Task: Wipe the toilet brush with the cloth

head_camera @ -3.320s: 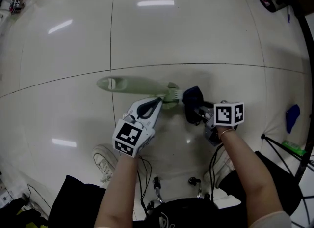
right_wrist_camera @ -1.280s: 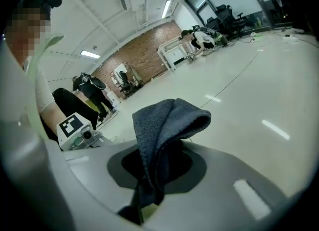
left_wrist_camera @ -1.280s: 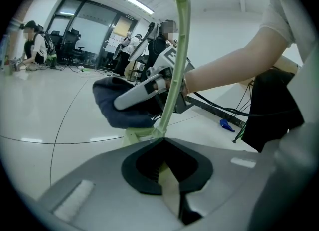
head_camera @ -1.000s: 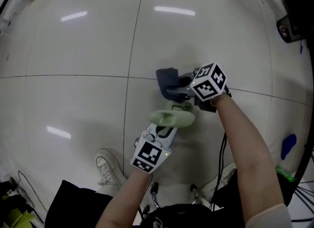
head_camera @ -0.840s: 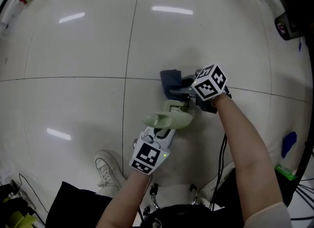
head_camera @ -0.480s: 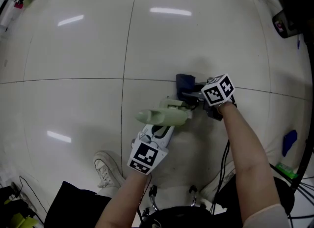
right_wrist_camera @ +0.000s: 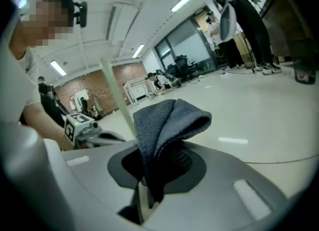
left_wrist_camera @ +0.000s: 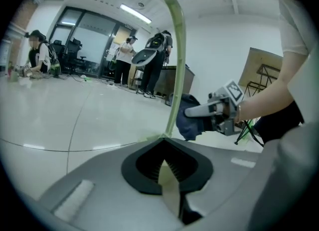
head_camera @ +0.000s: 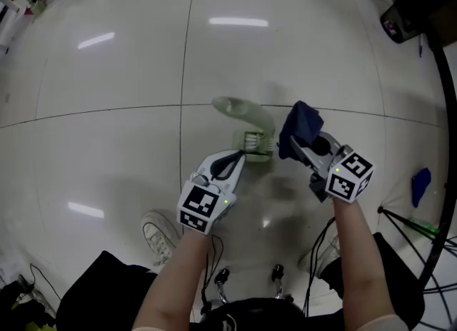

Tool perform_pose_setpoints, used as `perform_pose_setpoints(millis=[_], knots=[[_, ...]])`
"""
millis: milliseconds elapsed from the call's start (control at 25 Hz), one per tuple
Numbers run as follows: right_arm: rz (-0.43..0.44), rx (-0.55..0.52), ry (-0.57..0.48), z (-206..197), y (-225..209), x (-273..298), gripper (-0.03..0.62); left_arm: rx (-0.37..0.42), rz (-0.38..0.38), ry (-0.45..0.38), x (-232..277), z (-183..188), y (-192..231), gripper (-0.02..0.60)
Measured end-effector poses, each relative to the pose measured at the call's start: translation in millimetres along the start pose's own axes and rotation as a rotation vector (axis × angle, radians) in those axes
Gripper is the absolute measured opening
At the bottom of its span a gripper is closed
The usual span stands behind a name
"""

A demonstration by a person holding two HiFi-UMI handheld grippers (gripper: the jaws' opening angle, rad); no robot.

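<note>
A white shoe [head_camera: 158, 231] rests on the glossy tiled floor [head_camera: 107, 73]. A blue object [head_camera: 420, 184] lies well apart at the right. In the left gripper view, people [left_wrist_camera: 158, 65] stand near glass walls [left_wrist_camera: 84, 46].

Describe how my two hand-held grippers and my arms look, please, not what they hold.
The left hand-held gripper has a smooth pale grey shell with a dark teardrop opening. The right hand-held gripper looks darker grey. Each carries a cube with black-and-white square markers. Thin black cables hang below both wrists. The forearms are without sleeves.
</note>
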State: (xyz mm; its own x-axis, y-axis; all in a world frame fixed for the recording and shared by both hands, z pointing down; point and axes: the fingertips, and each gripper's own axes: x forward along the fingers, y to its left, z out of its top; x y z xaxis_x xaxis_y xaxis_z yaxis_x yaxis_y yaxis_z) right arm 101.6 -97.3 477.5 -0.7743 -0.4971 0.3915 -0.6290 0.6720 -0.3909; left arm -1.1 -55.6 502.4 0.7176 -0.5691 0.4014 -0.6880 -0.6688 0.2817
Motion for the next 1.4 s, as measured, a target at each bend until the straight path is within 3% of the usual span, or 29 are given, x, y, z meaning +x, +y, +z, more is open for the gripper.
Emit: perform_pose_setpoints(millis=[200, 320, 440, 720, 920, 1160, 1400], knots=[[0.069, -0.162, 0.056, -16.7, 99.6, -1.8, 0.063, -0.015, 0.089, -0.061, -40.4, 8.1, 36.1, 0.005], [0.053, -0.103, 0.077, -35.5, 144.6, 28.6, 0.063, -0.037, 0.127, -0.091, -65.1, 6.6, 51.8, 0.005], [-0.041, 0.01, 0.106, -50.4, 162.5, 80.4, 0.063, -0.055, 0.156, -0.133, -88.3, 8.5, 63.2, 0.005], [-0.324, 0.412, 0.034, -62.9, 115.0, 146.3, 0.063, -0.103, 0.168, -0.153, -108.3, 0.1, 79.7, 0.005], [-0.373, 0.712, -0.068, -77.5, 86.2, 149.4, 0.063, -0.123, 0.156, -0.165, -110.4, -5.0, 83.3, 0.005], [-0.483, 0.886, -0.077, -124.8, 67.2, 134.3, 0.063, -0.141, 0.129, -0.161, -107.6, -9.9, 80.5, 0.005], [-0.506, 0.909, -0.072, -144.3, 59.5, 109.9, 0.064, -0.135, 0.122, -0.143, -99.6, -11.9, 73.2, 0.006]])
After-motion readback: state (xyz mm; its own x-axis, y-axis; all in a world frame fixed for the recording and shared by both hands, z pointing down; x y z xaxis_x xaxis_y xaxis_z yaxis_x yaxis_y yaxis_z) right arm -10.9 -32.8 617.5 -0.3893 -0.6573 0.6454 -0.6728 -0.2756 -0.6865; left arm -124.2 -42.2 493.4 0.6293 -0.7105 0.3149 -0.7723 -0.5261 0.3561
